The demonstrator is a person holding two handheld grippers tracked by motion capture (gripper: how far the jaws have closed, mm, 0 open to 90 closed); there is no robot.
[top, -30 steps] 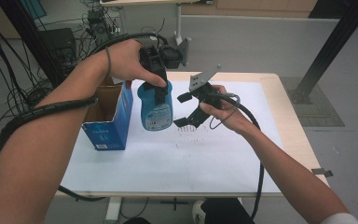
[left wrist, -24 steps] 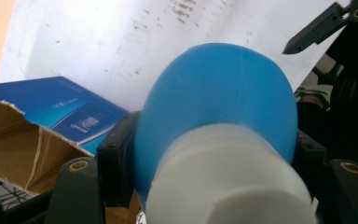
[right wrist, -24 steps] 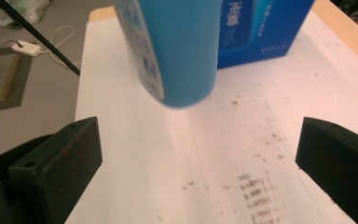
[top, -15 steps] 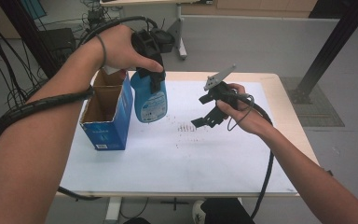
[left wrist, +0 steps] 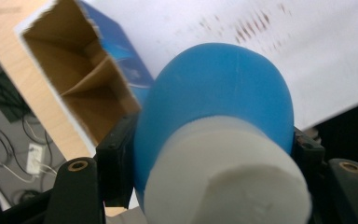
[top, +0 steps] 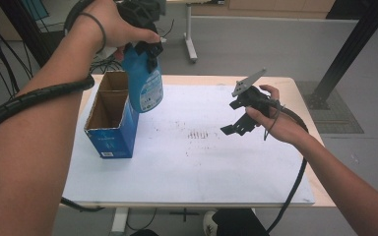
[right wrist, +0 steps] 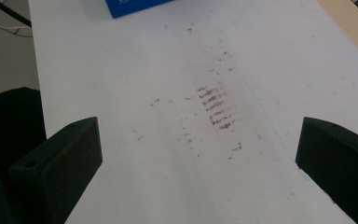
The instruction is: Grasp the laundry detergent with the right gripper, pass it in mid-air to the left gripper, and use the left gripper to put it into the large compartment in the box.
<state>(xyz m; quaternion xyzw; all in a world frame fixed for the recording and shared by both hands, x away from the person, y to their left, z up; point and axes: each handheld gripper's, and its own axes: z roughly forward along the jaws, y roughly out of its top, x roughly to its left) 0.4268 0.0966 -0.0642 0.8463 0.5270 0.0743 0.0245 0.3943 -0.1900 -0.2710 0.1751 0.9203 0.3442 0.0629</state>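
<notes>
left claw (top: 145, 42) clamped on blue plastic bottle with white cap (top: 145, 81) | right claw (top: 238, 115) wide, empty | open blue cardboard box (top: 109, 123) below-left of left claw | centre bottle over free compartment, keep upright, lower slowly

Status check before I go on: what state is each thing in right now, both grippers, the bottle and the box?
Left gripper: shut on the blue bottle, held up in the air.
Blue bottle: lifted, white cap on, hanging above the box's edge.
Cardboard box: open at the top, upright on the table, divider inside, both compartments look empty.
Right gripper: open, nothing between the jaws, above the stained white sheet.
</notes>
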